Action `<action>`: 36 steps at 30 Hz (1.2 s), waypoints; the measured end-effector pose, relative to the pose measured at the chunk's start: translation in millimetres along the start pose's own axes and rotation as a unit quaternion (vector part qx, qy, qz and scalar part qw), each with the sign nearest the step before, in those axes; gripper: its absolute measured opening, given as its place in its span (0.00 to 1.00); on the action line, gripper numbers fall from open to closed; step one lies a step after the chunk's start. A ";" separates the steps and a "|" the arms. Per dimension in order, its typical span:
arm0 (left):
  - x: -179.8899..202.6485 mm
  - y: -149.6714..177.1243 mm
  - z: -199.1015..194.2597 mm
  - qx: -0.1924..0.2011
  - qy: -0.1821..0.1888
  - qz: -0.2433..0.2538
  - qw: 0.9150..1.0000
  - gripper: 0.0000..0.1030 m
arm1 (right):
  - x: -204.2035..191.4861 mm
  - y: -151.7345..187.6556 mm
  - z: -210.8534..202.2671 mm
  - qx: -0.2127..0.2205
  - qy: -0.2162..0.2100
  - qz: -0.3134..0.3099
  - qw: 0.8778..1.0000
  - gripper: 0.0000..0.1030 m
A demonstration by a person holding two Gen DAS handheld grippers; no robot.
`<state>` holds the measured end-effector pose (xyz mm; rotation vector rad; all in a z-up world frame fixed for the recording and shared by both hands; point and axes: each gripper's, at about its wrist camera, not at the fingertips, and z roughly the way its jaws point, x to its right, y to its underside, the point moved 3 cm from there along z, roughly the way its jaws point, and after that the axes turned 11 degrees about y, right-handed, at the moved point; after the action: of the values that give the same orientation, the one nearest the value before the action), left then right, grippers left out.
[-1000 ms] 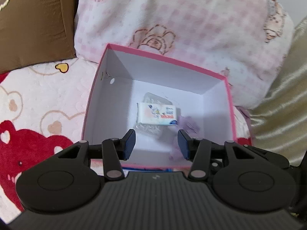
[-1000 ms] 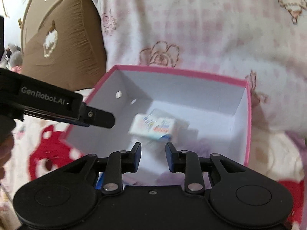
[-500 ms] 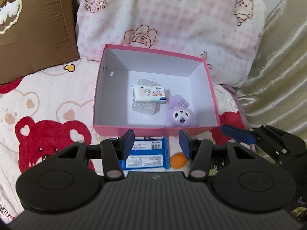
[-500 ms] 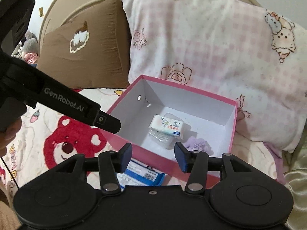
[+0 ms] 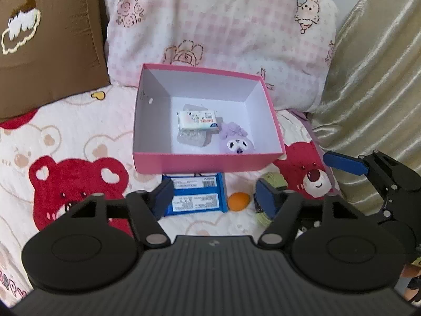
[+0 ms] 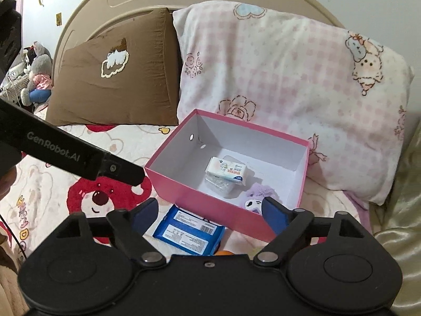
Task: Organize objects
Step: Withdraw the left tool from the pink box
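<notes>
Both tools (image 5: 213, 197) (image 6: 210, 210) have risen, jaws opening, empty; only left view shows a greenish, maybe yarn, ball (image 5: 273, 181).

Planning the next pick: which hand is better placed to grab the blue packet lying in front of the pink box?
Left, probably. The blue packet lies just ahead of the empty, opening left tongs; the right tongs, also opening, see it off-centre.

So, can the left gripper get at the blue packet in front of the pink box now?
Probably yes. The blue packet lies flat on the blanket, uncovered, before the pink box. The left gripper, jaws opening and empty, hovers above it with nothing between.
</notes>
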<state>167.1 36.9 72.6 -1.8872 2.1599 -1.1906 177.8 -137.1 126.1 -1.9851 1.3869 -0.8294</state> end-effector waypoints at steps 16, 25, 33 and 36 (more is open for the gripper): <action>-23.6 39.3 10.9 -0.008 0.031 -0.019 0.999 0.97 | -16.0 30.6 -15.6 -0.019 0.022 0.012 1.000 0.92; -31.4 61.1 26.7 0.000 0.024 -0.013 1.000 0.97 | -23.8 57.5 -9.1 -0.015 -0.004 0.050 0.999 0.92; -38.2 72.8 37.7 0.023 0.019 -0.008 1.000 0.96 | -29.9 71.5 3.8 0.000 -0.008 0.064 0.998 0.92; -36.2 75.1 37.9 0.034 0.013 0.000 0.999 0.96 | -30.9 75.0 12.0 0.003 -0.017 0.064 0.998 0.89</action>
<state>132.7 46.2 -11.8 -1.8550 2.1028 -1.2781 134.1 -128.7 57.3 -1.8750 1.4738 -0.7361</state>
